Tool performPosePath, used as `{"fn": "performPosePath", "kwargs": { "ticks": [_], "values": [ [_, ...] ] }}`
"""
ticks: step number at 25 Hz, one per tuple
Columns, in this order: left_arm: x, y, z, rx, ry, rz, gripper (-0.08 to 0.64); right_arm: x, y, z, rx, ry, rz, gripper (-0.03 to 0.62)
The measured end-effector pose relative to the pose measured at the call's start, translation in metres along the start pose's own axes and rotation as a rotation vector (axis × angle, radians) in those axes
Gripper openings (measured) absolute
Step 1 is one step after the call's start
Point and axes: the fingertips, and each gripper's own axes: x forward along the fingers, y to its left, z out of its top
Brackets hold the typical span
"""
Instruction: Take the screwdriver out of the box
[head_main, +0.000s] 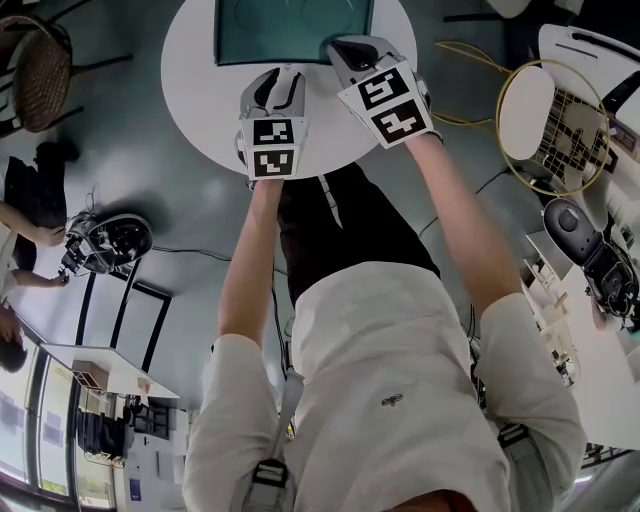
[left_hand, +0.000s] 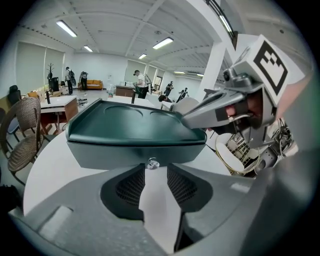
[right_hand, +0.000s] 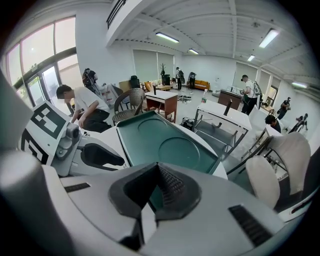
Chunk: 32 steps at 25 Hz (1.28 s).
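A dark green box (head_main: 290, 25) with its lid down stands at the far side of the round white table (head_main: 200, 95). No screwdriver shows in any view. My left gripper (head_main: 277, 78) is open at the box's front wall (left_hand: 135, 152); a small silver knob (left_hand: 152, 163) on that wall sits just ahead of the gap between the jaws (left_hand: 151, 175), untouched. My right gripper (head_main: 346, 48) is shut with nothing in it, its tip over the box's right front corner (left_hand: 192, 131). In the right gripper view the lid (right_hand: 165, 140) with two round recesses lies beyond the closed jaws (right_hand: 159, 172).
A wicker chair (head_main: 40, 70) stands left of the table and a yellow wire chair (head_main: 540, 120) to its right. A white bench with devices (head_main: 590, 260) runs along the right. People crouch at the left by a machine (head_main: 105, 242).
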Motion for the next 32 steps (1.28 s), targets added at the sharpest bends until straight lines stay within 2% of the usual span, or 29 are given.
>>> {"fn": "performPosePath", "kwargs": {
  "ticks": [12,21,32],
  "values": [
    [0.009,0.010,0.002,-0.080,-0.018,0.029,0.127,0.010,0.005,-0.002,-0.005,0.015,-0.006,0.006],
    [0.011,0.008,0.002,-0.090,0.003,0.021,0.081,0.014,0.010,-0.004,-0.002,0.033,-0.003,0.005],
    [0.010,0.006,0.000,-0.083,0.003,0.033,0.077,0.015,0.010,-0.006,-0.012,0.055,-0.003,0.005]
  ]
}}
